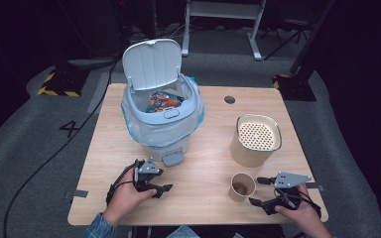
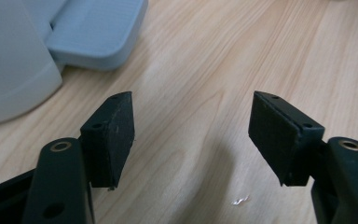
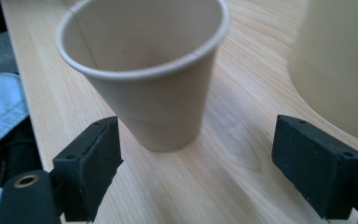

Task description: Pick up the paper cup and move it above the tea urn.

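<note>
With your right tongs (image 3: 198, 168) spread and empty, the paper cup (image 1: 242, 186) stands upright on the worktop (image 1: 203, 163) just ahead of them, beside the perforated canister (image 1: 256, 139). Your left tongs (image 2: 191, 135), also apart, hang by the bin's pedal (image 2: 95, 32), probably ready to press it.

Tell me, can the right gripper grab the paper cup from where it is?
Probably yes. The right gripper is open and points at the paper cup, which stands upright just ahead of its pads. Nothing lies between them, and the tall beige container stands off to the side.
</note>
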